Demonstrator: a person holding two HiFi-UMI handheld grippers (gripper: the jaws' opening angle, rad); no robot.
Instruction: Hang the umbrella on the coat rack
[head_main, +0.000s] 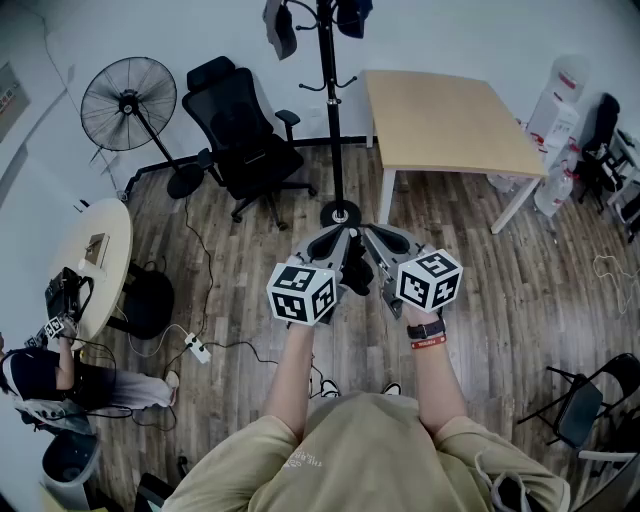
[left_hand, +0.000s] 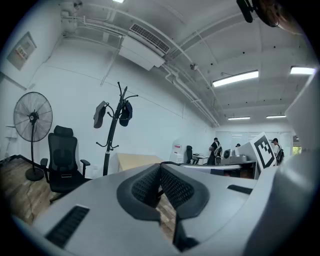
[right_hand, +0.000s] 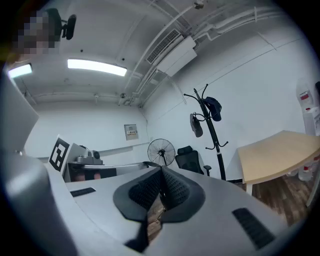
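A person faces the coat rack (head_main: 328, 110) across a wood floor (head_main: 480, 290), holding the left claw (left_hand: 160, 169) and right claw (right_hand: 161, 174) side by side. Each claw's pads are pressed together with nothing between them. The folded grey umbrella (head_main: 280, 28) hangs from a hook near the rack's top, beside a dark item (head_main: 352, 15), with a black office chair (head_main: 240, 135) just left of the rack.

Head view from high up, steeply down onto wood floor (head_main: 500, 300), 2 gripper views low, near level, looking past own jaws, all 3 sharing coat rack (head_main: 329, 100), chair (head_main: 240, 130), fan (head_main: 128, 90).
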